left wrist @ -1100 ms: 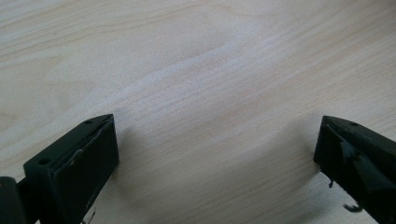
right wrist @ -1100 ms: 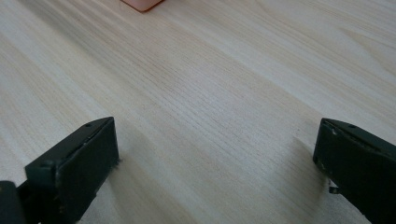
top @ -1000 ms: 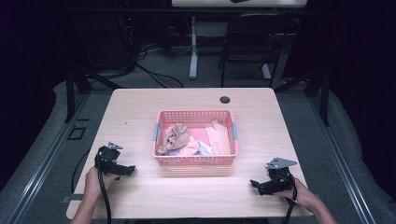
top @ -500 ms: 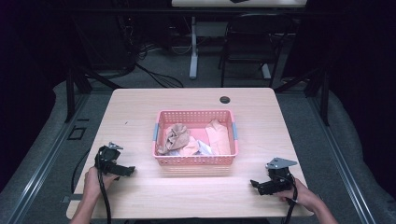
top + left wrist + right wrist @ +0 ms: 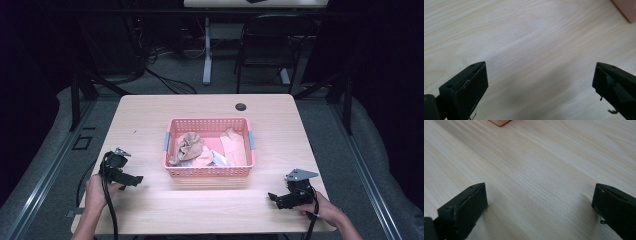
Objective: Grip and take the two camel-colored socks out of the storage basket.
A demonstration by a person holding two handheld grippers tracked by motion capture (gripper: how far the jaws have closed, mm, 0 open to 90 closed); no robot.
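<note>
Nothing has moved since the earlier frames: both tools stay low at the near edge of the tabletop (image 5: 150, 120). The left tool (image 5: 131, 178) and the right tool (image 5: 273, 197) each gape wide over bare wood, holding nothing. The pink basket (image 5: 208, 172) sits mid-table between them, well apart from both, with crumpled cloths (image 5: 189, 146) inside.
</note>
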